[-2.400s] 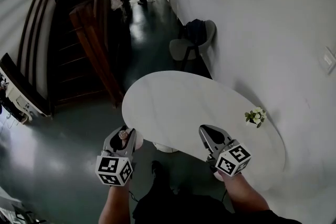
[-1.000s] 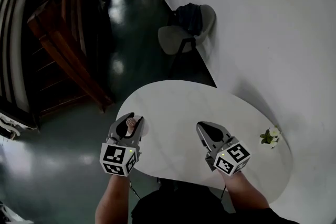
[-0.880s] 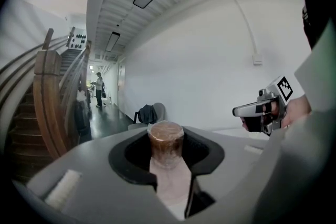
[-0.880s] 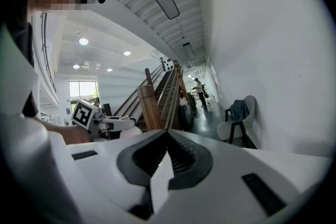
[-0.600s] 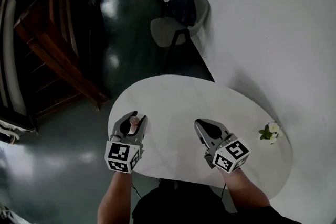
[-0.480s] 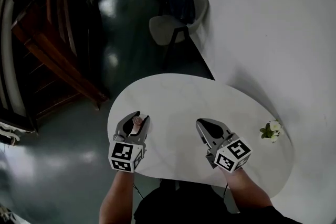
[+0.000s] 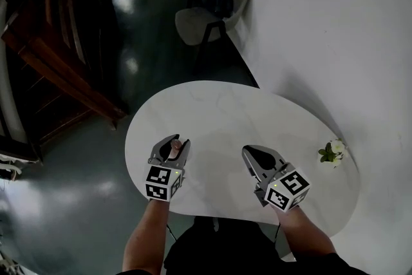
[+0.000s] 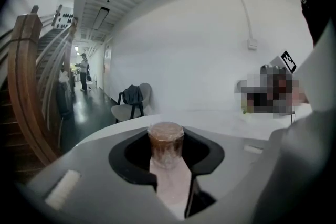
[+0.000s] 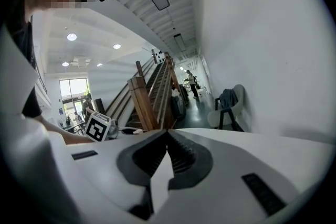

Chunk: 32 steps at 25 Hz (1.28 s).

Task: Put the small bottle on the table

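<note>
Brown-capped and pale pink, the small plastic bottle (image 8: 166, 145) sits clamped between the jaws of your left gripper (image 7: 174, 142), over the near left part of the oval white table (image 7: 225, 109). Setting it down and letting go remain. Your right gripper (image 7: 251, 151) is closed on nothing.

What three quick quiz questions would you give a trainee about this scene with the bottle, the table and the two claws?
1. Multiple choice: which claw holds the small bottle? A) left B) right C) neither
2. True or false: the right claw is shut with nothing between its jaws.
3. Short answer: what stands on the table at its far right, near the wall?

Key:
1. A, the left claw, with the cap sticking out past its jaws.
2. True.
3. A small bunch of white flowers.
</note>
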Each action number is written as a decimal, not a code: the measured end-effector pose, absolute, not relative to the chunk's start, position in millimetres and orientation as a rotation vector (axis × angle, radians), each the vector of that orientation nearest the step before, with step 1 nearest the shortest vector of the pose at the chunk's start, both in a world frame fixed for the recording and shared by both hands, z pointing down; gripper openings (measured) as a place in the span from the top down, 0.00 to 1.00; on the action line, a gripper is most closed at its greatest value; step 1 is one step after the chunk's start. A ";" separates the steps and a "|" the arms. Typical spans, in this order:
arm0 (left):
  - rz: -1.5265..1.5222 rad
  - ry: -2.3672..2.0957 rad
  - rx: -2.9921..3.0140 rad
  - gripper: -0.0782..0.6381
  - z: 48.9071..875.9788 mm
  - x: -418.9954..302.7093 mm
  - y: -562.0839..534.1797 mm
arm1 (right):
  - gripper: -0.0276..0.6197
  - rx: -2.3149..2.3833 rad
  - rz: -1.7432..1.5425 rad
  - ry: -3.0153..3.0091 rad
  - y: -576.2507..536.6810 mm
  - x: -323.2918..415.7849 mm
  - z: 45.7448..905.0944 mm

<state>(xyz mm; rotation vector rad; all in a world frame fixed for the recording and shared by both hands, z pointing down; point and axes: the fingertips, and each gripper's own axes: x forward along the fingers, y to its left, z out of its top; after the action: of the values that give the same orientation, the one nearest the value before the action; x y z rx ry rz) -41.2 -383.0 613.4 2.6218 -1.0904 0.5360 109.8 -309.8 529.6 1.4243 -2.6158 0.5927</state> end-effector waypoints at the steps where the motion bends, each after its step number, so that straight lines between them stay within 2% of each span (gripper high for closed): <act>1: 0.547 -1.088 2.614 0.70 617.4 -40.2 -382.7 | 0.94 1.433 0.600 -2.610 -308.9 111.8 531.0; 15: 0.663 -1.040 2.597 0.70 660.8 -21.2 -383.7 | 0.94 1.473 0.623 -2.606 -304.6 115.8 535.4; 32: 0.764 -1.044 2.571 0.69 686.3 -33.8 -379.2 | 0.94 1.498 0.626 -2.587 -301.5 118.2 534.8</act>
<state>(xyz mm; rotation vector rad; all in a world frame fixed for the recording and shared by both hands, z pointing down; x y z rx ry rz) -33.8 -379.2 686.3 2.5708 -1.0437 0.7638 118.2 -301.5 534.8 1.4980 -2.5873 0.6262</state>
